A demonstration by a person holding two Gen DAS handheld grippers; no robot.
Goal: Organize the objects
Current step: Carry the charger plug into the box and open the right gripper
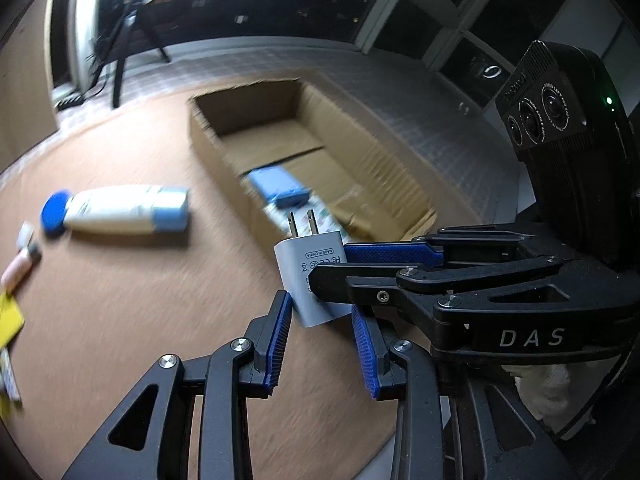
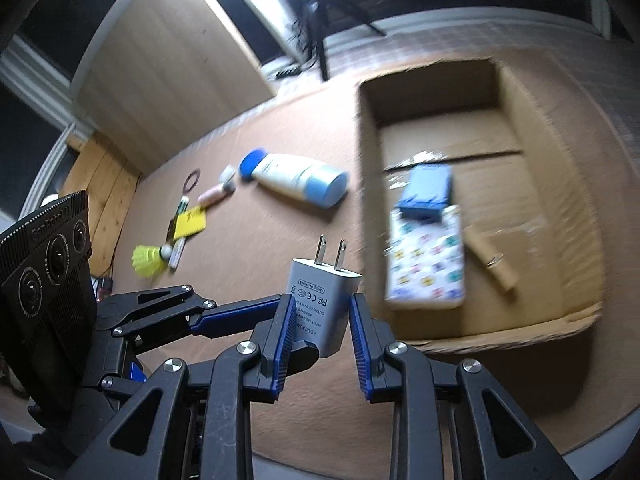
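Two claws met on one white charger (image 2: 326, 304), prongs pointing up toward the cardboard box (image 2: 370, 184). In the right wrist view the right claw (image 2: 320, 320) pinched the charger's body between its blue pads, low on the block. The left claw (image 1: 320, 316), seen in its own view, bracketed the charger's lower end: its left pad touched the bottom corner, while the right pad's contact was hidden behind the other claw's linkage, so whether it truly squeezed could not be told.

The charger hung above the brown desk (image 2: 256, 240), just short of the box's near wall. Inside the box lay a blue case (image 2: 428, 192) resting on a patterned pouch (image 2: 428, 264). Left of it on the desk lay a lotion bottle (image 2: 298, 178), with a yellow card (image 2: 190, 220) and a shuttlecock (image 2: 150, 260) toward the lower left.

Judging from this, the main risk was the smooth charger twisting or slipping out of a low, narrow pinch if the two claws pulled in different directions. A low carry could also catch the box wall, or the charger could land prongs-first on the pouch.
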